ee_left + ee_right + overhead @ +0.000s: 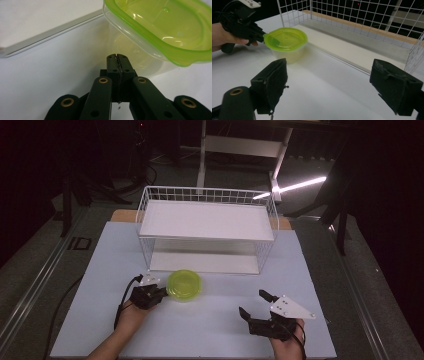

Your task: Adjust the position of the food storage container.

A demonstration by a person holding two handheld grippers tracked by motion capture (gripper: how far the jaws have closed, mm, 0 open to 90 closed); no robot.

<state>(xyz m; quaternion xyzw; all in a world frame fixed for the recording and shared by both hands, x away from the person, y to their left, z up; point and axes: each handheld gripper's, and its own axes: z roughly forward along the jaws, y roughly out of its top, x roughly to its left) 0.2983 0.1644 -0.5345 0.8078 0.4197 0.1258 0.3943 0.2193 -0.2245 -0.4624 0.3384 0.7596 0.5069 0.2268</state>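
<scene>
The left gripper point(117, 58) sits closest in its own view, its two black jaws pressed flat together with nothing between them, their tips just short of the clear wall of the tub point(140, 53). The tub stands upright on the table point(210, 320), its green lid point(184, 284) on, just in front of the lower shelf of the wire rack point(207, 227). From the shut jaws the tub lies straight ahead and slightly to the right, the lid's rim overhanging above them; in the right gripper view the tips seem to meet that rim at the tub's left side, though contact cannot be confirmed. The tub is round, with no long axis to favour. The right gripper point(256, 306) rests well apart, jaws spread wide and empty. The left hand point(129, 317) is far nearer, so a nudge toward the rack would likely fall to it.
</scene>
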